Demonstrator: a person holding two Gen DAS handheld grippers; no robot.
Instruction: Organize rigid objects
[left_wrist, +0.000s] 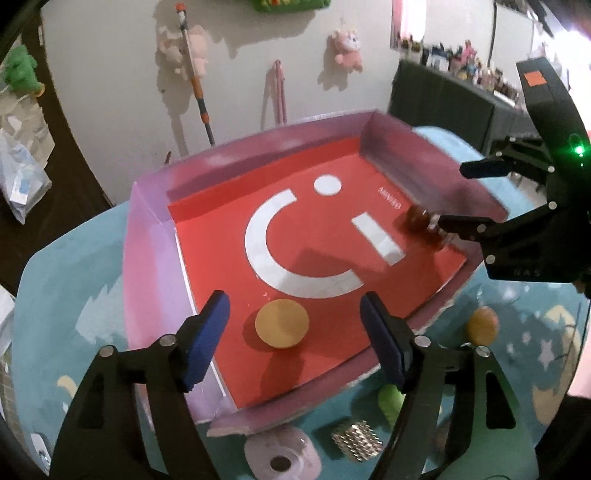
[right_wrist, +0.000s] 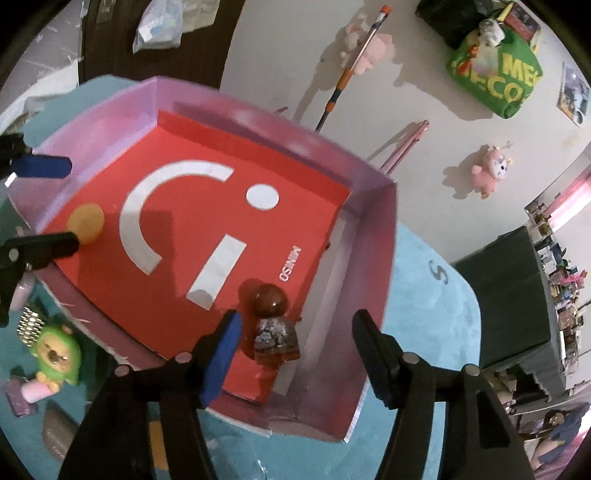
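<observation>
Left gripper (left_wrist: 291, 332) being held wide open over the near-left part of the red-floored box (left_wrist: 147, 236), yellow disc (left_wrist: 282, 323) lying flat between its fingers, right gripper (right_wrist: 295, 354) being held wide apart, brown figurine (right_wrist: 273, 325) lying on the box floor just beside its left finger.

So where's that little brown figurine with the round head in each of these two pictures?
Left wrist view: the brown figurine lies at the right edge of the red box floor, blurred, partly behind the right gripper.
Right wrist view: it lies low and centre, between that gripper's open fingers, nearer the blue-padded one.
Shared landmark: the white dot printed on the red floor.
</observation>
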